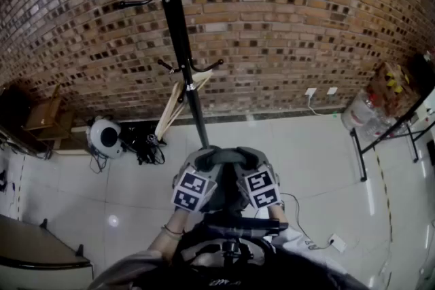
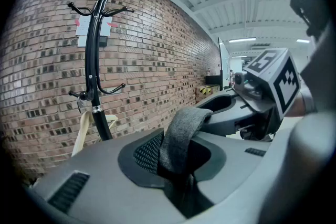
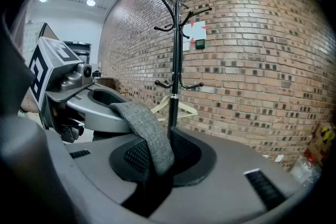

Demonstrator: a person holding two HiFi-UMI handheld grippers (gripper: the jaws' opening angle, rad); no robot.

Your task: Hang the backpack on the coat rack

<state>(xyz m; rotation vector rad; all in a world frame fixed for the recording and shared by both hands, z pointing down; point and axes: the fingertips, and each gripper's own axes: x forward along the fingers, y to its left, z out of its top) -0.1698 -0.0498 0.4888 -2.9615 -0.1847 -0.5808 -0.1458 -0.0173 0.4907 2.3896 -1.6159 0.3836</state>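
Note:
A black coat rack [image 1: 178, 44] with curved hooks stands in front of a brick wall, straight ahead of both grippers. It also shows in the left gripper view as the coat rack [image 2: 94, 60] and in the right gripper view as the coat rack [image 3: 176, 50]. My left gripper [image 1: 204, 163] and right gripper [image 1: 248, 161] sit side by side, almost touching, just short of the pole's foot. A grey strap [image 1: 228, 155] of the dark backpack [image 1: 231, 248] runs between them. The left gripper [image 2: 176, 165] is shut on the strap [image 2: 181, 134], and the right gripper [image 3: 152, 165] is shut on the same strap [image 3: 147, 136]. The backpack hangs below, mostly hidden.
A wooden hanger [image 1: 178, 102] hangs on a low hook. A white round device [image 1: 105, 136] and cables [image 1: 143, 142] lie at the wall's foot to the left, near a wooden stool [image 1: 44, 115]. At the right stand a black-legged table [image 1: 387, 136], a water jug [image 1: 360, 109] and a box [image 1: 391, 88].

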